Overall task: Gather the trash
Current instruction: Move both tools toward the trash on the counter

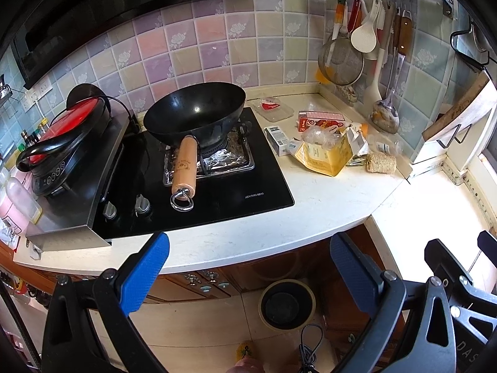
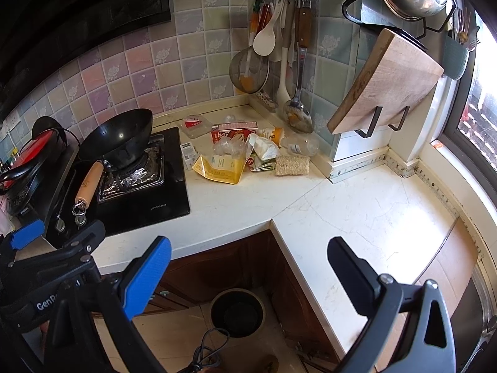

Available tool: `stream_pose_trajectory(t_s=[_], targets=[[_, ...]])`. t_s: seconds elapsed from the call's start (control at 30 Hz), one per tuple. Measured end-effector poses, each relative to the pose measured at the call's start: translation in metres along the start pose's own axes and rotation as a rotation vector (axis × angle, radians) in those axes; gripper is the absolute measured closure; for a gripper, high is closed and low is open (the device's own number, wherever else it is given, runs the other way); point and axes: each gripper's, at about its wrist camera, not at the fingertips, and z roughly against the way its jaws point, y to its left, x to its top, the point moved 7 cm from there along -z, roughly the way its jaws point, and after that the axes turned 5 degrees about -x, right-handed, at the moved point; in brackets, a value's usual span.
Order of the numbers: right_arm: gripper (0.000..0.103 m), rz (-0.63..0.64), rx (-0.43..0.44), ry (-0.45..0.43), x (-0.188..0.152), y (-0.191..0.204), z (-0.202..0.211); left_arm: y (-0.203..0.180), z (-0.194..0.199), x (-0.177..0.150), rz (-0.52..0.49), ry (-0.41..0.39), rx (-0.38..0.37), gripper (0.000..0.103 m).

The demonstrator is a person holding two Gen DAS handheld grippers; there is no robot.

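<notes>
Trash (image 1: 323,146) lies heaped on the pale stone counter (image 1: 310,205), in the back corner just right of the stove: crumpled packets, small cartons and clear wrap, all loose and overlapping. From the left, a red-lidded electric cooker (image 1: 65,143) sits on a steel cover plate. Beside it the black glass hob (image 1: 217,199) carries a round black wok (image 1: 195,115) with a pale wooden handle ending in a metal ring; creased foil lines the burner beneath it. Next comes a clear plastic tray (image 1: 273,107) with a red label, then a small white box (image 1: 278,140) at the hob's edge, a red-and-white carton (image 1: 320,118), a glossy yellow pouch (image 1: 326,157) and a rough, fibrous loofah scrubber (image 1: 381,161). Above these, a mesh strainer (image 1: 341,60), a white rice paddle and a steel ladle hang from a wall rail. A wooden cutting board (image 2: 385,84) leans in a wire rack farther right.

On the floor below the counter stands a round dark bin (image 1: 287,306).

Both the left gripper (image 1: 248,267) and right gripper (image 2: 248,269) hover short of the counter edge, fingers spread wide, grasping nothing.
</notes>
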Motion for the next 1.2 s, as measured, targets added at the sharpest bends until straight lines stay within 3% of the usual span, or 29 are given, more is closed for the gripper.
stream_pose_trajectory(t_s=[1.2], targets=[[0.005,0.010,0.028,0.006,-0.001,-0.023,-0.006,-0.037,-0.014,-0.012,0.000,0.049,-0.008,0.001]])
